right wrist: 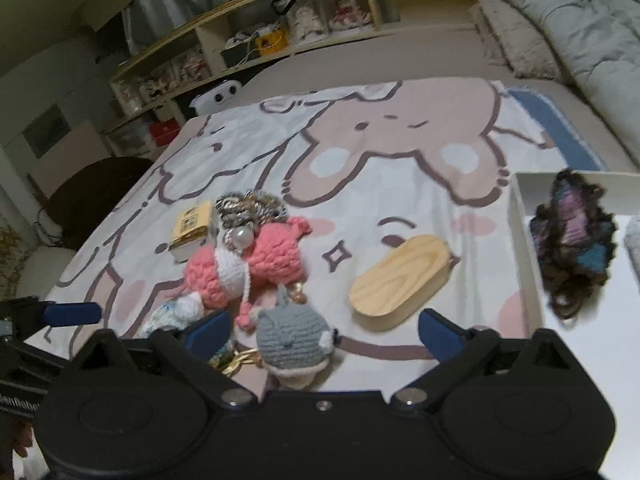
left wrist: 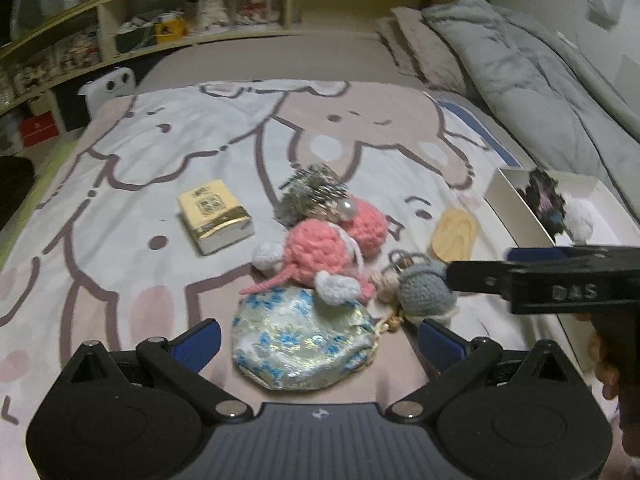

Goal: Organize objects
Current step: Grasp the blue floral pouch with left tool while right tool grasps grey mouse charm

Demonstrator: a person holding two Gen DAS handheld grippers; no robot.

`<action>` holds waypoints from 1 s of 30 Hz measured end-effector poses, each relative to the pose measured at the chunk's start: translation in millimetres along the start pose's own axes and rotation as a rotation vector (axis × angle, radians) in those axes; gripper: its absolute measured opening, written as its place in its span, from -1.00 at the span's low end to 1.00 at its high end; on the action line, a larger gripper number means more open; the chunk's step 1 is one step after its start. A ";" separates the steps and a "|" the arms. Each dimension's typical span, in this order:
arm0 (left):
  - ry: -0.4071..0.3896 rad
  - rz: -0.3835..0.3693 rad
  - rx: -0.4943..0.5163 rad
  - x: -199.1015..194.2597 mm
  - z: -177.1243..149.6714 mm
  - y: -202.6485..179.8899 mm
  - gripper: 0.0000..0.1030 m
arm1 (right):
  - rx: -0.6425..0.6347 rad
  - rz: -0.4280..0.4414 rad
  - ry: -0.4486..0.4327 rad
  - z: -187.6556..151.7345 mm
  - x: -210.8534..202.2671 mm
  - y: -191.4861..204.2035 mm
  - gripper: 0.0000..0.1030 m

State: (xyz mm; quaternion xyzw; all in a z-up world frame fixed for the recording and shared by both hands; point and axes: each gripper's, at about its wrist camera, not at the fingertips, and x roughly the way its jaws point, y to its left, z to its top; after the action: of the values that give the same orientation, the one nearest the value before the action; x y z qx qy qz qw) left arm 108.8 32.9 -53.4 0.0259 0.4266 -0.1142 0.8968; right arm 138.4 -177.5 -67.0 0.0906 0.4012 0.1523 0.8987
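Left wrist view looks down on a bed spread with a cartoon-rabbit blanket (left wrist: 160, 152), where a small heap of trinkets lies. The left gripper (left wrist: 318, 340) stands with its blue-padded fingers wide apart, one on each side of a brocade pouch (left wrist: 298, 340) patterned in blue and gold; the pads do not press on it. Just beyond the pouch sits a pink crocheted toy (left wrist: 320, 248) with white ears, touching a silvery tangle of chains (left wrist: 310, 192) that carries a pearl bead. Left of the heap, apart from it, lies a small yellow box (left wrist: 214, 216). Right of the pink toy is a grey crocheted charm (left wrist: 426, 290), and past that a pale wooden oval block (left wrist: 454, 236). At the right edge a white open box (left wrist: 516, 200) holds a dark tangle of yarn (left wrist: 546, 200) and something white and fluffy. The right gripper's black finger reaches in from the right, its tip just beside the grey charm.

Right wrist view shows the right gripper (right wrist: 324, 330) spread open, nothing clamped; the grey crocheted charm (right wrist: 292, 344) lies between its fingers, nearer the left one, and the wooden oval block (right wrist: 400, 276) rests just ahead, toward the right finger. The white open box (right wrist: 524, 248) with the dark yarn (right wrist: 572, 240) sits at the right. A wooden shelf (right wrist: 280, 12) runs behind the bed.
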 end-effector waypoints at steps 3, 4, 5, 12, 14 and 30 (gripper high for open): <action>0.017 -0.006 0.017 8.3 -1.8 -4.0 1.00 | 0.000 0.014 0.022 0.6 8.8 0.4 0.70; 0.022 -0.006 0.021 10.9 -2.0 -4.7 1.00 | -0.001 0.021 0.029 0.9 11.2 0.6 0.66; 0.028 -0.004 0.024 13.7 -2.4 -5.0 1.00 | -0.001 0.030 0.038 0.9 14.2 1.0 0.63; 0.062 0.011 0.017 31.0 -4.9 -0.9 1.00 | -0.007 0.064 0.100 -1.8 32.4 4.8 0.42; 0.072 0.012 0.014 35.0 -5.8 1.9 1.00 | -0.011 0.071 0.122 -2.9 35.9 5.5 0.26; 0.080 0.003 -0.046 53.0 -5.9 9.7 1.00 | 0.032 0.029 0.181 0.6 8.1 -5.9 0.04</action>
State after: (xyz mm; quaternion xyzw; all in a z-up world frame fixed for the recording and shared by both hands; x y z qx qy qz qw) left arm 138.8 33.5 -98.5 0.0106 0.4644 -0.1018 0.8797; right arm 145.1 -180.2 -73.9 0.0965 0.4820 0.1665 0.8548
